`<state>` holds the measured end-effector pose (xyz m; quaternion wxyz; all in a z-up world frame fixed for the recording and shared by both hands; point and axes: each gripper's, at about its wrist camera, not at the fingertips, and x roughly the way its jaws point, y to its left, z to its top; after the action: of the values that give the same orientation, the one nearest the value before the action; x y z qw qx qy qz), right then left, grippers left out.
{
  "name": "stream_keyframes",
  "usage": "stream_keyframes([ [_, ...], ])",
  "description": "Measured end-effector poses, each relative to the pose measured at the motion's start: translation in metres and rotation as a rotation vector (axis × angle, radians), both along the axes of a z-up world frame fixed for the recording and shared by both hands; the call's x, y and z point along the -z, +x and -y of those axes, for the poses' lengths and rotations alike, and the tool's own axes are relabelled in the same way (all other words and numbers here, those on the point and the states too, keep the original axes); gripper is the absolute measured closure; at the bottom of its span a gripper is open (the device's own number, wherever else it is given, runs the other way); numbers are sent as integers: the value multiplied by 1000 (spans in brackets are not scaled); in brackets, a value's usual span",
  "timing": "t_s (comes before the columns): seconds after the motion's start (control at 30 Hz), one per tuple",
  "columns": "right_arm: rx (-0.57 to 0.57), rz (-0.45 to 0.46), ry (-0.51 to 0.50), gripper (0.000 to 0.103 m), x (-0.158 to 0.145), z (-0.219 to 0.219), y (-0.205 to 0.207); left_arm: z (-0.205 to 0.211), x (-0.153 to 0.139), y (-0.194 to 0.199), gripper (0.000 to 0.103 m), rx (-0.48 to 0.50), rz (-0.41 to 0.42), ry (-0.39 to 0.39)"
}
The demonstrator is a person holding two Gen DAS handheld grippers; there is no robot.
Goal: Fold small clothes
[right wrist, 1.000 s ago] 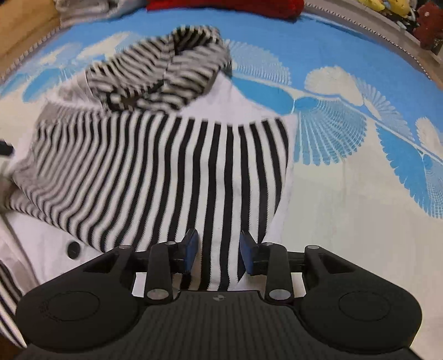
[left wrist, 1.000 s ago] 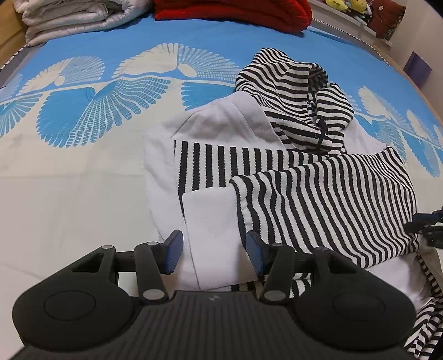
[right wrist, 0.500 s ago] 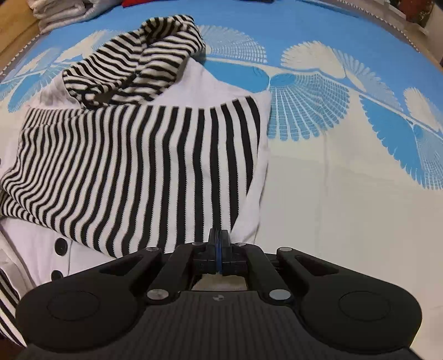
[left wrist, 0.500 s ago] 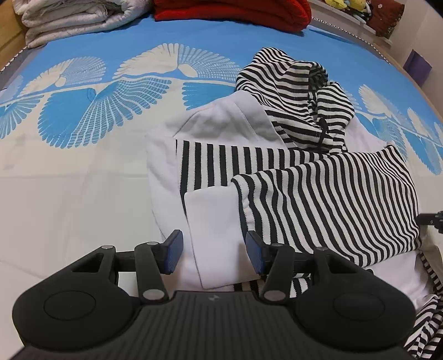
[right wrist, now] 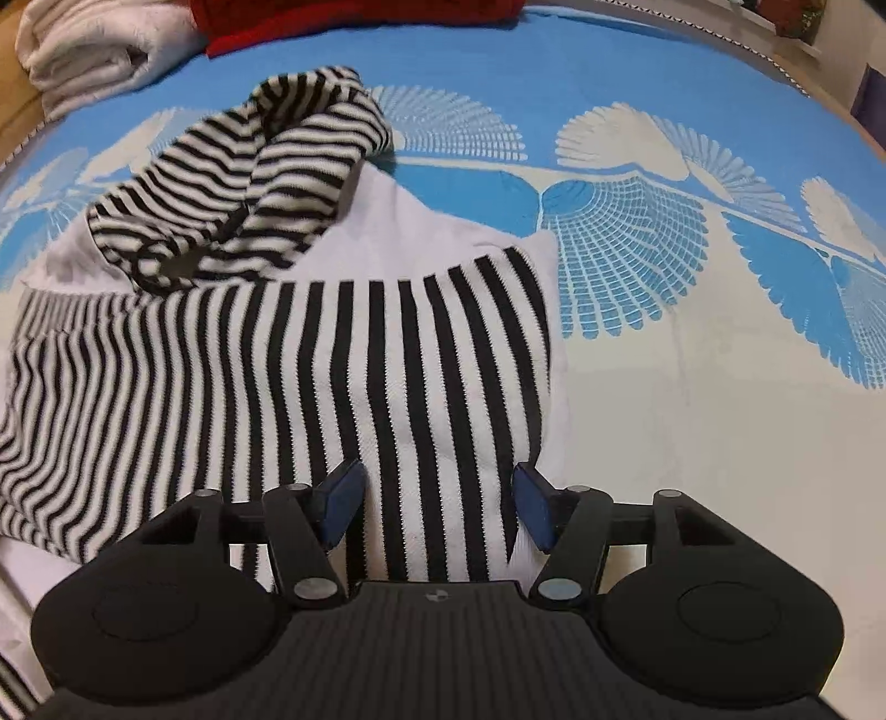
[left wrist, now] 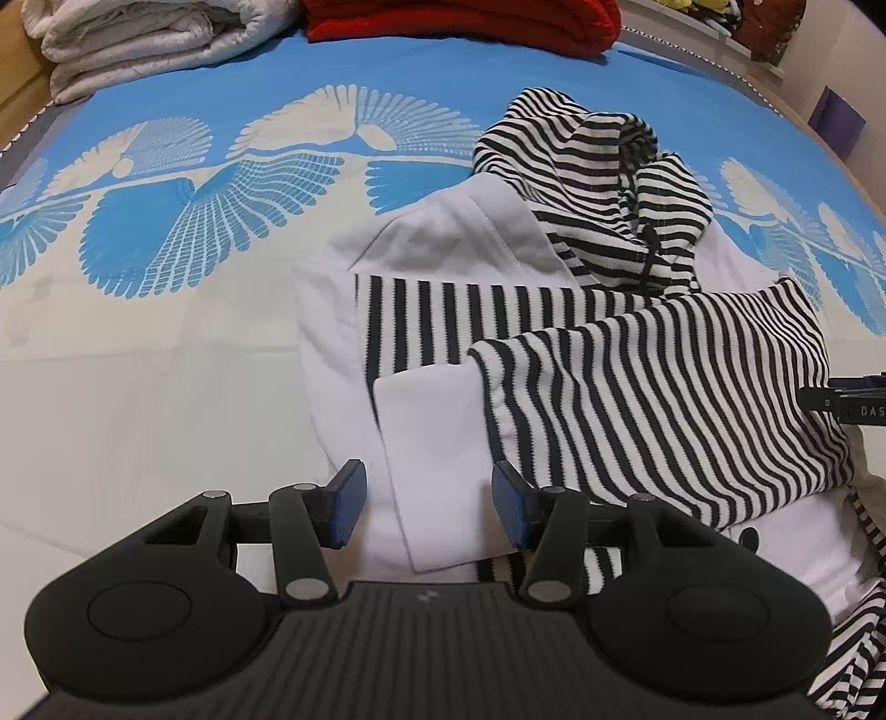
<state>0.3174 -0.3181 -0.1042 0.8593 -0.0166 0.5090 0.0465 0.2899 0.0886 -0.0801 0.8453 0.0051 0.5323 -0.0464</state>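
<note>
A small white hoodie with black-and-white striped sleeves and hood (left wrist: 581, 183) lies on the bed; both sleeves are folded across its white body (left wrist: 443, 243). My left gripper (left wrist: 429, 512) is open, its jaws either side of a white cuff (left wrist: 437, 459) at the garment's near left. My right gripper (right wrist: 437, 512) is open over the wide-striped sleeve (right wrist: 421, 376), with the striped cloth between its jaws. The hood also shows in the right wrist view (right wrist: 249, 171). The right gripper's tip shows at the right edge of the left wrist view (left wrist: 853, 401).
The bed has a blue and cream fan-patterned cover (left wrist: 166, 221). A folded white quilt (left wrist: 149, 39) and a red blanket (left wrist: 459, 22) lie at the far edge. Bare cover lies left of the garment (left wrist: 138, 421) and to its right (right wrist: 720, 432).
My right gripper was open, shut half a second ago, and is open again, now further forward over the striped sleeve. The left gripper has stayed open and almost still.
</note>
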Motion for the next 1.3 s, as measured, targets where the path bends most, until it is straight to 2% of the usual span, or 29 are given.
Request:
stream_keyframes([
  [0.03,-10,-1,-8,42,2,-2,1,-1,0,1,48,-2,-1,2],
  [0.07,-20,4,-17,50,3,-5,0,-2,0,1,48,-4,-2,4],
  [0.1,-30,12,-25,65,3,-6,0,-2,1,2,48,-5,-3,4],
  [0.13,-42,19,-33,70,2,-7,0,-2,1,3,48,-6,-3,4],
  [0.2,-48,27,-15,95,0,-4,-1,-1,1,4,48,-4,-4,5],
  [0.43,64,30,-4,98,-6,15,3,7,4,3,48,25,-6,13],
  [0.57,72,1,3,97,-6,17,1,7,5,3,48,26,-10,15],
  [0.67,87,51,3,81,-19,16,-3,6,6,3,48,27,-15,11],
  [0.77,34,104,53,68,-31,15,-10,7,9,3,48,33,-33,12],
  [0.8,4,88,71,59,-29,14,-12,8,13,4,46,40,-47,17],
  [0.87,-67,-7,51,51,-15,6,-13,11,22,4,41,59,-93,56],
  [0.9,-106,-64,-12,49,-3,-1,-15,13,30,4,38,70,-124,92],
  [0.93,-149,-80,-75,47,5,-6,-19,14,33,4,36,78,-141,112],
  [1.0,-177,-48,-101,46,1,-11,-22,12,30,4,35,68,-128,108],
  [1.07,-132,-34,-65,46,-7,-6,-19,7,23,4,35,45,-108,72],
  [1.17,-96,45,-10,46,-25,-1,-20,-1,10,4,35,7,-30,20],
  [1.3,-75,105,41,46,-40,-3,-19,-1,-6,4,35,-21,62,-17],
])
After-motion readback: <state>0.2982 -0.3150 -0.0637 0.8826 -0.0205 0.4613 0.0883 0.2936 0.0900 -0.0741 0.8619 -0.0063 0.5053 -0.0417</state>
